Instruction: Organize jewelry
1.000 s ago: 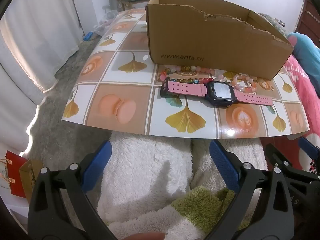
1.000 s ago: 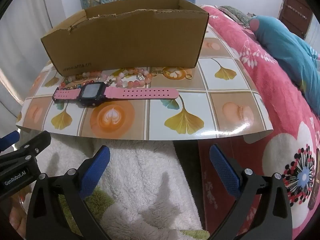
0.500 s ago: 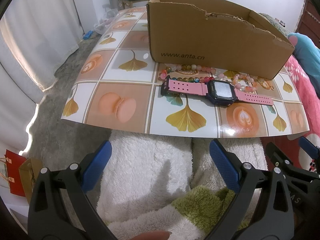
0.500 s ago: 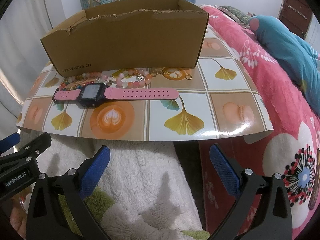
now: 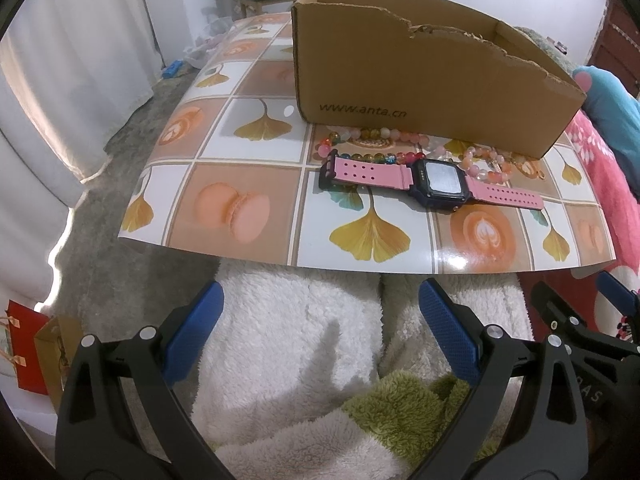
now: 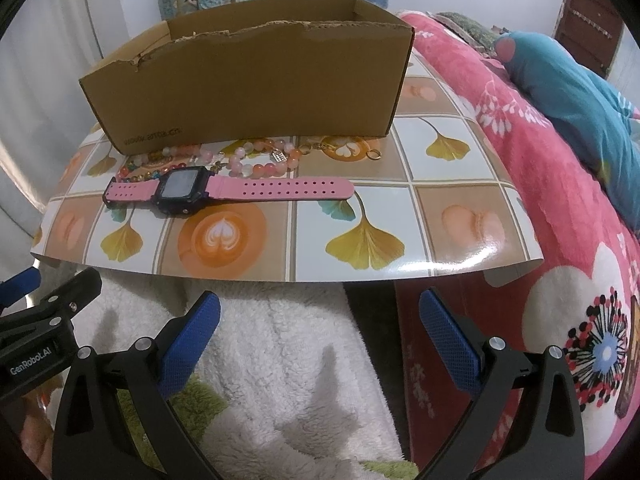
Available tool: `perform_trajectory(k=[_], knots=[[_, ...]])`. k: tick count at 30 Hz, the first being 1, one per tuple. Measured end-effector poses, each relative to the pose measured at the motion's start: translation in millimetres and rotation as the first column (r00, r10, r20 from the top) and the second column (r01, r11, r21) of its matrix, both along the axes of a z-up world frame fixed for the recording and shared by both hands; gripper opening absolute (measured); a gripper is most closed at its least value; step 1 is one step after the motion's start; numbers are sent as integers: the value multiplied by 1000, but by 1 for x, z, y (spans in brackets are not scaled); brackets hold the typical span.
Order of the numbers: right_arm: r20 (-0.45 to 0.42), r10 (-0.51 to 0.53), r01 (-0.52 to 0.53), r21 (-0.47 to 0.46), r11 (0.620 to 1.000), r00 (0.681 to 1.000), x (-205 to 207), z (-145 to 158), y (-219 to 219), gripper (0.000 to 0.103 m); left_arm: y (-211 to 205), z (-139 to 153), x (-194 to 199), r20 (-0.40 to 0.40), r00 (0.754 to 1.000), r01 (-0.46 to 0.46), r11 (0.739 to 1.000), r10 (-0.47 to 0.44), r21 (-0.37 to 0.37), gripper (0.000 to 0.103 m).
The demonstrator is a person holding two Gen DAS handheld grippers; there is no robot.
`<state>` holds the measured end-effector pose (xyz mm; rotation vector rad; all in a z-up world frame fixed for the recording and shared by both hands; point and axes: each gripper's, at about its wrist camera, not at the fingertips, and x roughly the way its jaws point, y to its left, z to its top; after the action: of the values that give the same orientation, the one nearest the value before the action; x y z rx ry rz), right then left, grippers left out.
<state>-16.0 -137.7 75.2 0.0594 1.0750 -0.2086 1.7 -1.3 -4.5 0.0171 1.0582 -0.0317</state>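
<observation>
So the pink-strapped watch with the dark square face lies crosswise at about 11 o'clock from the wide-open, empty right gripper, 1 o'clock from the equally open left gripper, both well short, neither clearly nearer.

Watch: pink-strapped digital watch with dark square case, lying flat, unbuckled, just before the bracelets.
Bracelets: pastel round-bead bracelets, lying along the open brown cardboard box.

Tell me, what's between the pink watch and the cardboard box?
Beaded bracelets lie on the mat between the pink watch and the cardboard box; both wrist views show them.
</observation>
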Motion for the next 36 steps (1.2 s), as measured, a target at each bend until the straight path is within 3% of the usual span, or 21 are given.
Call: perform_trajectory(k=[20,24,30,36], knots=[[-11,-8,9,17,1000,1000,6,-3,-5,97,-7,-5,4,-7,1000,23,1000,-23,4,94],[19,-14,13,52,999,1000,9,1,-15,97,-7,-5,7,-3,999,35,999,-35,6,94],[89,-28,22,68,997,996,24,16,-34,97,1,6,21,94,995,35,999,-38,30,94],[122,6,-19,101,995,992,57,24,-44,97,15,19,61,165,986,-1,997,-11,77,95]])
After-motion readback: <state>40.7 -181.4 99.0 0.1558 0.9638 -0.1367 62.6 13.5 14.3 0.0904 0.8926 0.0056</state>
